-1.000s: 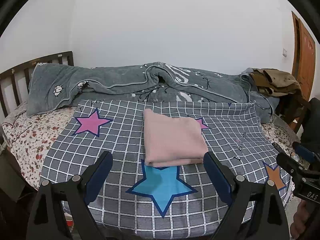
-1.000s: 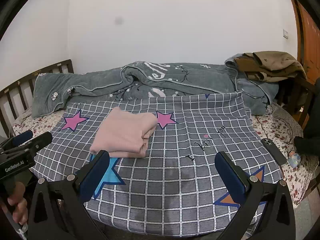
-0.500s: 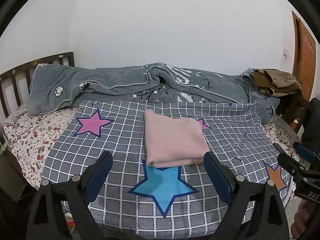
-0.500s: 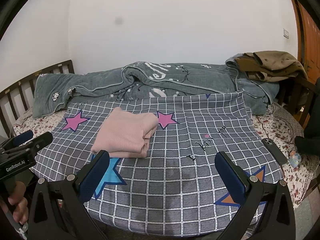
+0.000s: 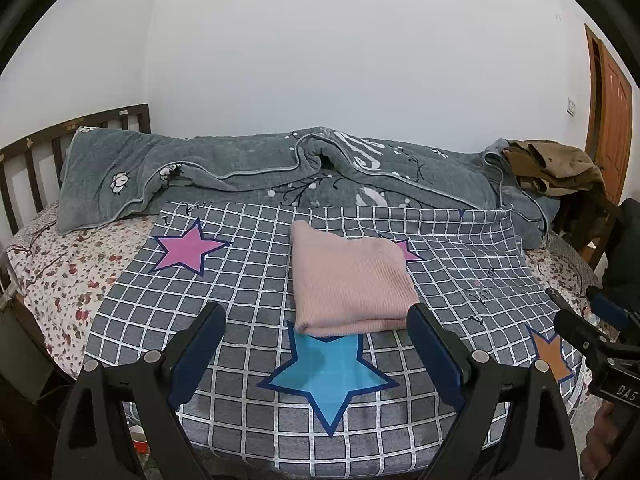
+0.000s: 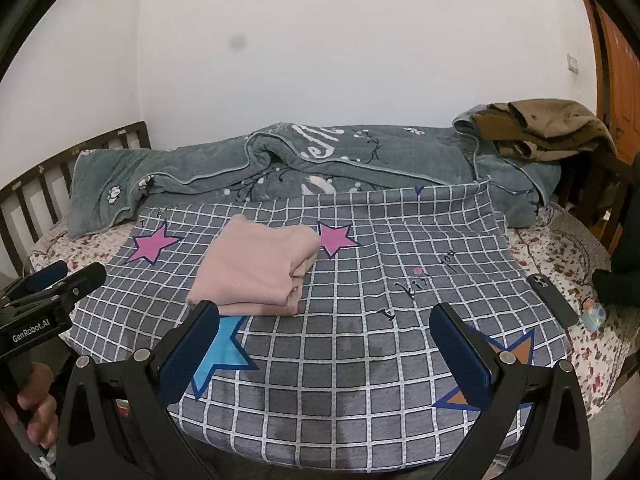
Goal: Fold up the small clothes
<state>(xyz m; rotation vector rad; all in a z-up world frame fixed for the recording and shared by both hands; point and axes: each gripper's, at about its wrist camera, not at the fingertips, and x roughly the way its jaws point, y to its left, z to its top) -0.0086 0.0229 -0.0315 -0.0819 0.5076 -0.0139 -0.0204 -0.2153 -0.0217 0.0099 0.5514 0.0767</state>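
A pink garment [image 5: 350, 280] lies folded into a neat stack on the grey checked sheet with stars [image 5: 248, 296]; it also shows in the right wrist view [image 6: 256, 272]. My left gripper [image 5: 316, 344] is open and empty, held back near the bed's front edge, short of the garment. My right gripper [image 6: 326, 346] is open and empty, to the right of the garment [image 6: 256, 272] above the checked sheet [image 6: 360, 360]. Each gripper shows at the edge of the other's view: the right one [image 5: 592, 340] and the left one [image 6: 48, 292].
A rumpled grey quilt [image 5: 280, 172] lies along the back of the bed. Brown clothes [image 6: 548, 128] are piled on a chair at the right. A phone [image 6: 552, 300] and a small toy [image 6: 596, 314] lie on the floral sheet at right. A wooden headboard [image 5: 36, 152] is at left.
Both grippers have drawn back slightly and tilted up a little; the folded garment has not moved. Both stay open.
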